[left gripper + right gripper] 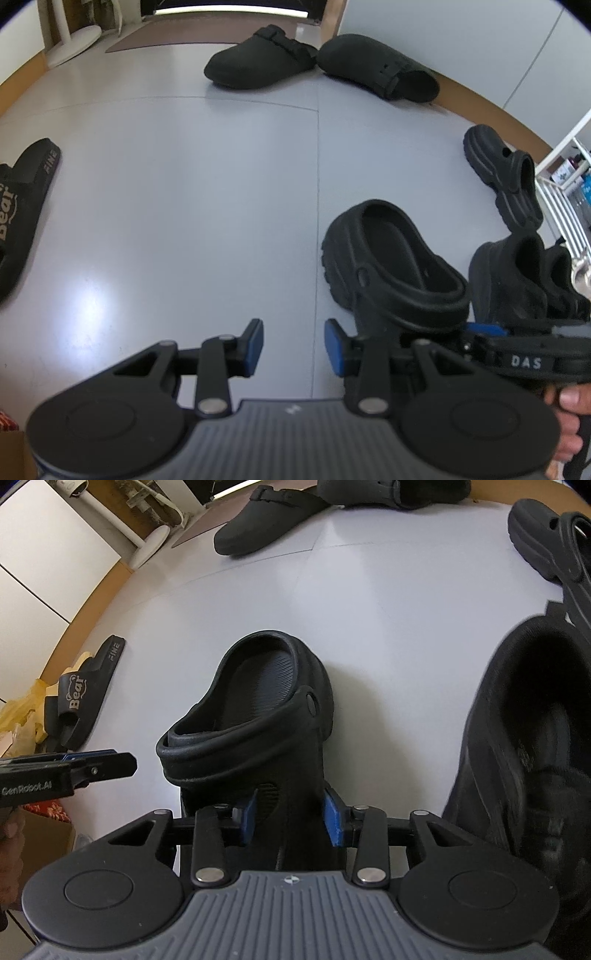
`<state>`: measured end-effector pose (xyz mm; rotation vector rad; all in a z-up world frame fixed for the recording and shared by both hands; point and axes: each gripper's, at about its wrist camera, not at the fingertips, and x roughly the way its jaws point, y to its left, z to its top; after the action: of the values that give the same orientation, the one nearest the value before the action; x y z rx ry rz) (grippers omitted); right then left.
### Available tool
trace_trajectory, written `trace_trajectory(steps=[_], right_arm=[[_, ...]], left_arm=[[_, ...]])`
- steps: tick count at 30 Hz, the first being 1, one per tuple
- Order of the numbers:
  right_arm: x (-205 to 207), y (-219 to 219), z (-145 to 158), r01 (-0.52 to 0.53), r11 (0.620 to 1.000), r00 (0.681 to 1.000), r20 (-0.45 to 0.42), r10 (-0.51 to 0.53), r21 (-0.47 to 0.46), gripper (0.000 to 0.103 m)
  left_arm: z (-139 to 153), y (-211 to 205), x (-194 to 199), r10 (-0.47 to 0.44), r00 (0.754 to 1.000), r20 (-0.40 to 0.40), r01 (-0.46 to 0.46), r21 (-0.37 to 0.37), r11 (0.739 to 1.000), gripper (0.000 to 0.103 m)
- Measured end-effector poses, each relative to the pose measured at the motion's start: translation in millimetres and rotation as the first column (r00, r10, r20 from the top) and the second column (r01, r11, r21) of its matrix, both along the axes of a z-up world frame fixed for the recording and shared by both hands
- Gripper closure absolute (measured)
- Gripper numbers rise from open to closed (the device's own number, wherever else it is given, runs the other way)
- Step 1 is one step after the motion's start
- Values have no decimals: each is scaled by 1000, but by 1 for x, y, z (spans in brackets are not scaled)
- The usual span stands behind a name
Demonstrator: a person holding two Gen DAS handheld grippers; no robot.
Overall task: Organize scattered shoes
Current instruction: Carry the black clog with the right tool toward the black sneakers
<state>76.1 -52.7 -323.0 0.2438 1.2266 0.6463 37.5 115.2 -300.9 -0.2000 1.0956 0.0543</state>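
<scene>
Because the black clog (255,709) looks moulded from soft foam rubber, it is judged light and springy, likely to flex under pressure yet not fragile, and its matt skin should not slip much. It lies on the pale grey floor (388,627), heel away from the camera, and its toe end is pinched between the blue pads of the right claw (290,818), which is closed narrowly on it. A hold on the thick side wall or the heel strap is judged firmer than one on the rounded toe (the toe may squash and twist). The left claw (294,345) stands partly open over bare floor with nothing between its pads. Two smooth dark mules (258,59) and a ridged slide sandal (88,686) lie well apart.
</scene>
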Motion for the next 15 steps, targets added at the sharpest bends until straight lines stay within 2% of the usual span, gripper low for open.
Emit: trace_trajectory(steps=[15], right_arm=[[-15,-18,8,37,999,999,-17,-37,6,61]], left_arm=[[-1,-3,-1,-30,999,-17,30,-2,1000,64]])
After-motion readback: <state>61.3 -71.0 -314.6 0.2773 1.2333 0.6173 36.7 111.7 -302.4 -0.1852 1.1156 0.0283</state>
